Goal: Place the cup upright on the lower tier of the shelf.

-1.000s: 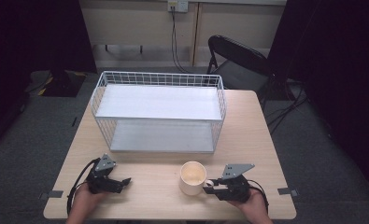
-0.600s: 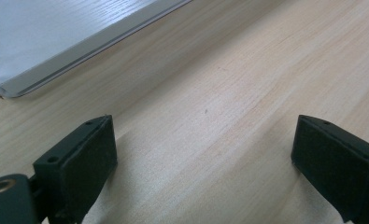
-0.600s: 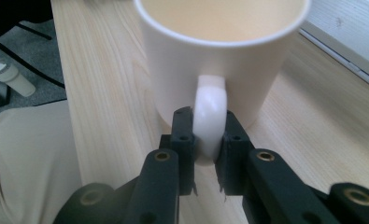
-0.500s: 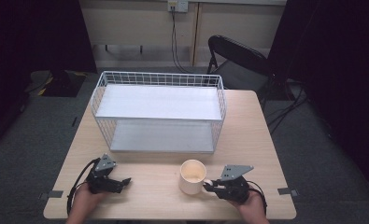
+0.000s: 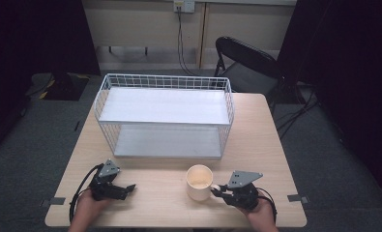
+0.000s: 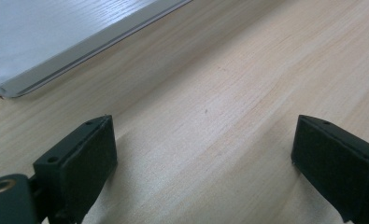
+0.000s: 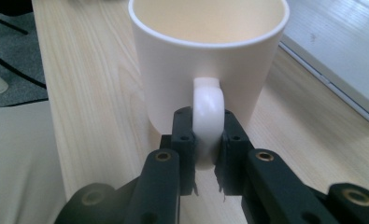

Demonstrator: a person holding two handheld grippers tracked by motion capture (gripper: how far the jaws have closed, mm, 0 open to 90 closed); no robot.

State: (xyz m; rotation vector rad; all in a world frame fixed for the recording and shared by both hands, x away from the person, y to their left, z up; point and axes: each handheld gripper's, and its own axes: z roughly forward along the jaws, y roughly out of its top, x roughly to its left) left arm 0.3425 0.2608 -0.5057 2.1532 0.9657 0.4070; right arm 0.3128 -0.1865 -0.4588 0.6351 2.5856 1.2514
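At the table's near edge, my right claw [image 7: 205,135] grips the mug [image 7: 208,60] by its handle [image 7: 208,116].

Both pads pinch the handle's loop from either side, jaws narrow; the mug stands upright on the table [image 5: 271,145], nothing visible inside it, just in front of the wire basket [image 5: 167,118], whose two white shelves lie bare. My left claw [image 6: 205,154] rests wide apart over bare wood, holding nothing.

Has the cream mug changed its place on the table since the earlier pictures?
No. The cream mug stands at the same spot before the wire basket, its handle now clamped by the right tool.
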